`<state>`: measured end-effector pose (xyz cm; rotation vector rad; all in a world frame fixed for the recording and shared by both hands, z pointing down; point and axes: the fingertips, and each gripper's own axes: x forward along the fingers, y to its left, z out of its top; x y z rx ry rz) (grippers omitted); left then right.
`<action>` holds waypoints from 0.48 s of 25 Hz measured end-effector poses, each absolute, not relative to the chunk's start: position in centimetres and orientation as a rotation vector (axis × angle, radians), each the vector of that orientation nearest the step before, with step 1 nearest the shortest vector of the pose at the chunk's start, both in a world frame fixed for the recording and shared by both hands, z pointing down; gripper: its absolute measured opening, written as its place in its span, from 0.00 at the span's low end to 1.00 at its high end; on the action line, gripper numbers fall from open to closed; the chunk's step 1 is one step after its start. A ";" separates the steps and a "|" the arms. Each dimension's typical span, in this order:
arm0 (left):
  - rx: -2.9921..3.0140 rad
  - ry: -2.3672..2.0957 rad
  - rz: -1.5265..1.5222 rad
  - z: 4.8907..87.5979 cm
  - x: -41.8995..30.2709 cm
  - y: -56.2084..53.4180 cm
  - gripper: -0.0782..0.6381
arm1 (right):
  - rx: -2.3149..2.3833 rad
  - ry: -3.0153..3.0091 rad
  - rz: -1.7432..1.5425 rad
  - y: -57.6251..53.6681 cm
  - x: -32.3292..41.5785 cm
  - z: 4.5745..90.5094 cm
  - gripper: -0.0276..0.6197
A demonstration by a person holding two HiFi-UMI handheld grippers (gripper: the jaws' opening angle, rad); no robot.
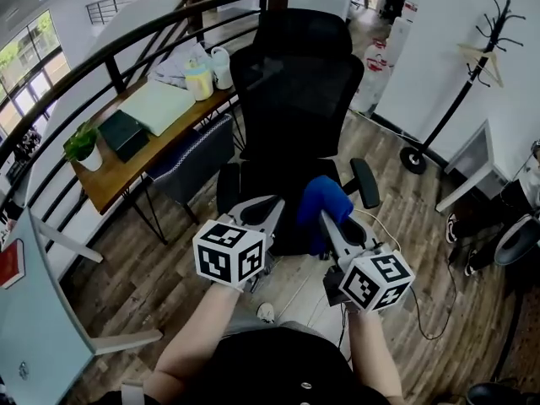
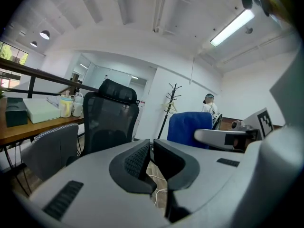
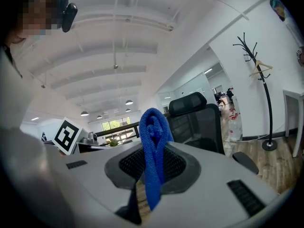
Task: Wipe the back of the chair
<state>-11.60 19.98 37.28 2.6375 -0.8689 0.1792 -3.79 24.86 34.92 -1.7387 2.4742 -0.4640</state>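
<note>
With left tongs (image 2: 151, 158) sitting nearly closed and empty, right tongs (image 3: 152, 167) are pinching a blue cloth (image 3: 154, 137) whose thin hold risks slipping against the chair's mesh back (image 1: 295, 83).

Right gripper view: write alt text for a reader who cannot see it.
The right gripper, jaws shut on a folded blue cloth sticking up between them, fills the foreground. Beyond stands a black mesh office chair, with a black coat stand at far right.
</note>
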 end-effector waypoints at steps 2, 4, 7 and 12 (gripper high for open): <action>2.630 -0.852 0.202 37.9 -11.4 18.8 0.15 | -1.748 2.474 -0.485 23.6 -3.8 35.2 0.16; 2.622 -0.836 0.225 38.5 -11.2 18.0 0.15 | -1.757 2.474 -0.502 22.8 -3.7 35.5 0.16; 2.603 -0.821 0.229 39.3 -11.1 16.9 0.15 | -1.773 2.467 -0.521 21.6 -3.3 35.9 0.16; 2.583 -0.832 0.215 39.8 -10.3 14.8 0.15 | -1.776 2.468 -0.529 19.3 -1.9 36.2 0.16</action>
